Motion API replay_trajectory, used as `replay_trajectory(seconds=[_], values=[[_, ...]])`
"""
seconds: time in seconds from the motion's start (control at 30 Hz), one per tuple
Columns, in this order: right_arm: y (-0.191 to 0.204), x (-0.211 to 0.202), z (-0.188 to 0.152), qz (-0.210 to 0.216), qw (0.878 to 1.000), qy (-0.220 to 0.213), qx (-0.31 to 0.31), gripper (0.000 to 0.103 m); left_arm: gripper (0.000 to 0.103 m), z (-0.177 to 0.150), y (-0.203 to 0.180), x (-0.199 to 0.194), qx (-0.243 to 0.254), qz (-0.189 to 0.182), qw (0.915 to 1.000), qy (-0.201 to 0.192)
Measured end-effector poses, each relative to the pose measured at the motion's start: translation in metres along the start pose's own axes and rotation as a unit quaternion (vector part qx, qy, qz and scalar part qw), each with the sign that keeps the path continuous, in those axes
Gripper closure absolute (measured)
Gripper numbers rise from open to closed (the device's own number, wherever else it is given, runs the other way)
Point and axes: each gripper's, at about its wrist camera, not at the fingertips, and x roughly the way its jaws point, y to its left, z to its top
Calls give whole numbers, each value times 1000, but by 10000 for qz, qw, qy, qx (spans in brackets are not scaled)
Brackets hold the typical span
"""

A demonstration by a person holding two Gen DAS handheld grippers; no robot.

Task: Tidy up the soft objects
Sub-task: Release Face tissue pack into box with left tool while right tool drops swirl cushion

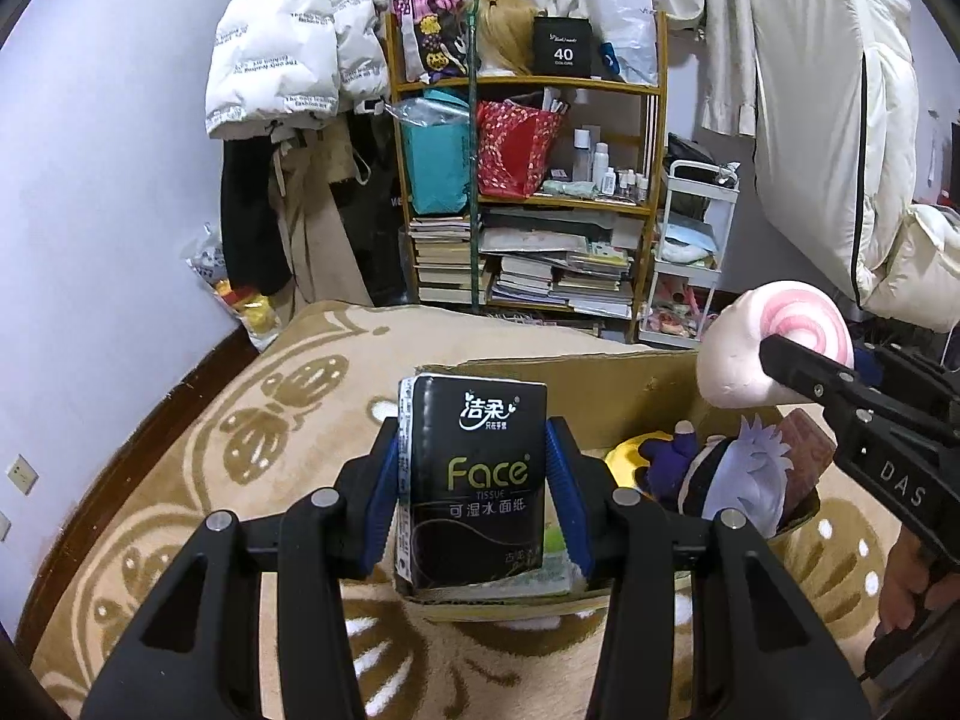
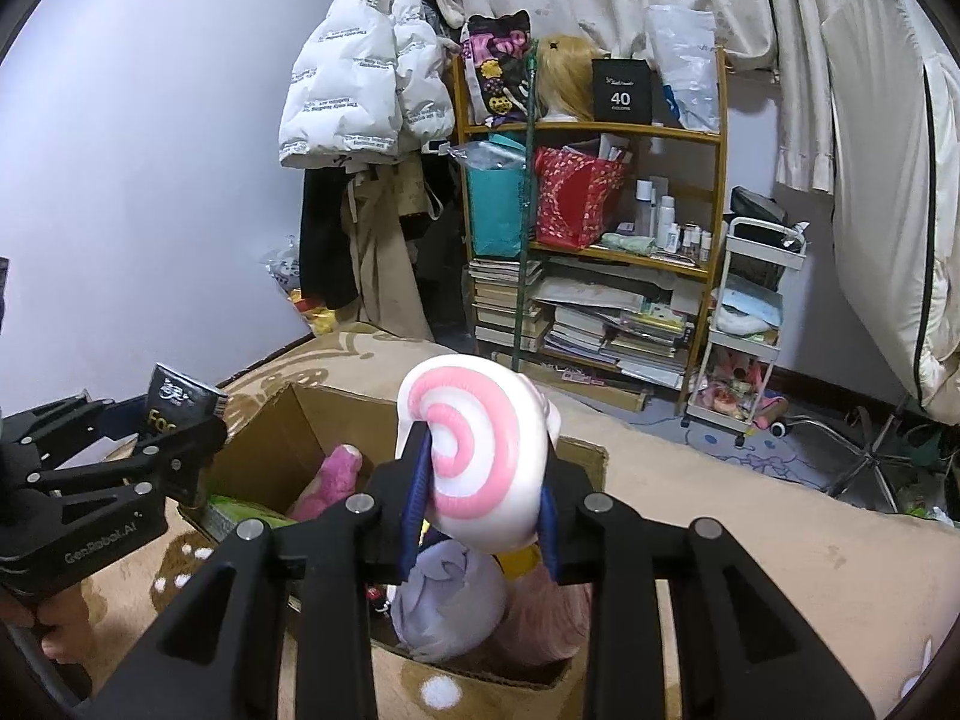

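Observation:
My left gripper [image 1: 474, 480] is shut on a black "Face" tissue pack [image 1: 474, 468] and holds it upright above the near-left edge of an open cardboard box [image 1: 600, 384]. My right gripper [image 2: 483, 492] is shut on a pink-and-white swirl plush [image 2: 480, 444] and holds it above the box [image 2: 282, 456]. The plush also shows at the right of the left wrist view [image 1: 774, 342]. The tissue pack shows at the left of the right wrist view [image 2: 180, 405]. Inside the box lie a doll with pale lilac hair [image 1: 732, 474], a pink plush [image 2: 333, 477] and a green pack [image 2: 246, 507].
The box sits on a beige patterned blanket [image 1: 252, 420]. Behind stand a wooden shelf [image 1: 528, 180] with books and bags, a white trolley [image 1: 690, 252], hanging coats [image 1: 288, 48] and a chair base [image 2: 870, 456] on the floor.

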Motion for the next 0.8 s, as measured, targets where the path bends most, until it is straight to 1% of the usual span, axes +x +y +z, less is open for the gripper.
replay_trajectory(seconds=[0.2, 0.33, 0.53, 0.57, 0.63, 0.7, 0.8], values=[[-4, 1, 0, 362, 9988, -91, 325, 68, 58, 3, -6, 10, 159, -127, 9998, 79], [-10, 1, -1, 502, 9969, -142, 589, 66, 57, 5, -11, 15, 265, -346, 9990, 124], [-19, 9, -4, 773, 9927, 28, 921, 63, 57, 2, -22, 21, 422, -539, 9974, 224], [-21, 11, -5, 800, 9922, 50, 951, 63, 55, 1, -23, 21, 435, -550, 9973, 223], [-21, 12, -7, 796, 9921, 73, 962, 61, 39, 0, -25, 21, 480, -550, 9971, 214], [-21, 13, -8, 845, 9916, 138, 965, 60, 35, -1, -28, 20, 553, -490, 9971, 193], [-20, 14, -9, 856, 9917, 195, 941, 58, 34, -5, -30, 22, 618, -390, 9969, 292]])
